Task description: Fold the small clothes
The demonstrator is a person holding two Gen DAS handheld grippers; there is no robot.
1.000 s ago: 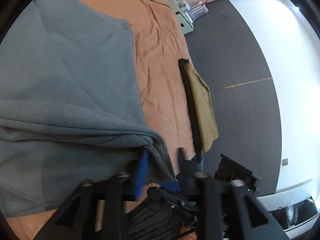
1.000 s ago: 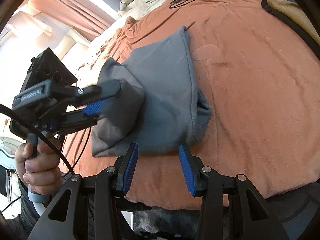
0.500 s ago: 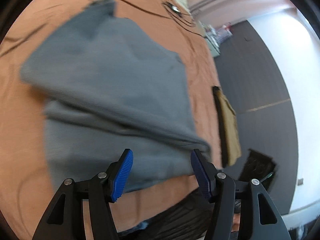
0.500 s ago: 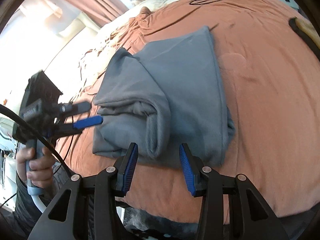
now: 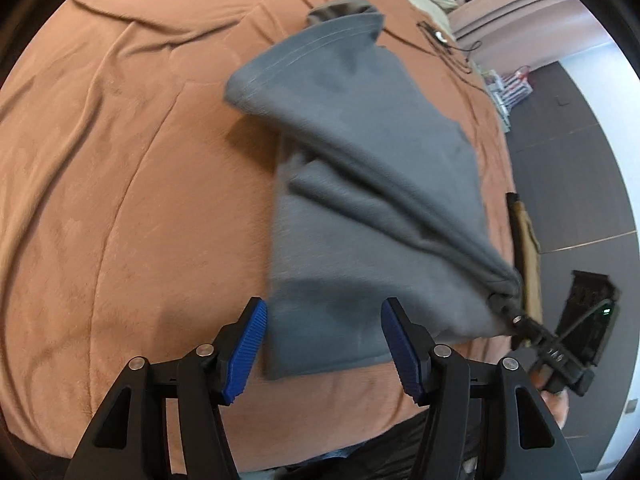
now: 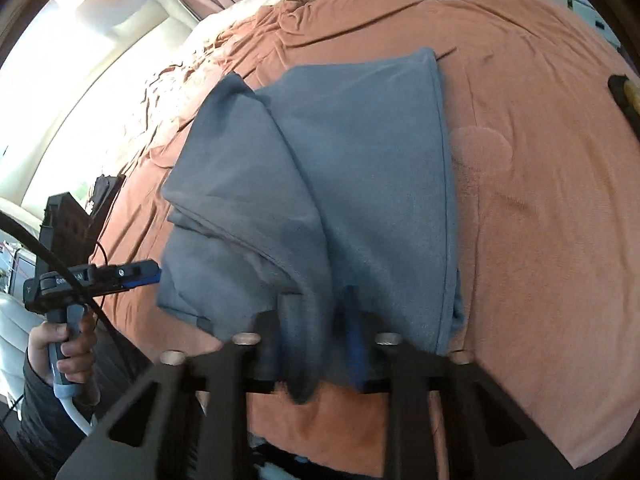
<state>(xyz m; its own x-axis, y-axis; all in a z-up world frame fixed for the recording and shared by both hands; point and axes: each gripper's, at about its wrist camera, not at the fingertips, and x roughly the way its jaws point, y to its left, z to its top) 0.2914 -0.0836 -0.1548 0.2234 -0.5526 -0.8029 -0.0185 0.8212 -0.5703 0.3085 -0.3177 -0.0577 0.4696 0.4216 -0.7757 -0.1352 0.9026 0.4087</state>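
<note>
I am folding the grey garment (image 6: 320, 184), which is lying partly doubled over on the orange bedspread (image 6: 540, 208), near the edge closest to me. My right gripper (image 6: 316, 328) has just been closing, and its jaws are now pinching the near edge of the grey garment, where a loose flap is bunching up into a point. My left gripper (image 5: 320, 344) is hanging just off the garment's near corner with its jaws standing about half open and nothing between the blue pads (image 5: 246, 344); its jaws have not been moving much. I am judging that I am in the middle of a fold, with one side already laid over and this pinched flap next to go. For the next move I am thinking the right gripper needs to carry that flap across the grey garment and lay it flat, while the left one is getting ready to hold or smooth the other side. Well apart from the garment, a tan cloth (image 5: 528, 240) is sitting at the far edge of the bedspread.
</note>
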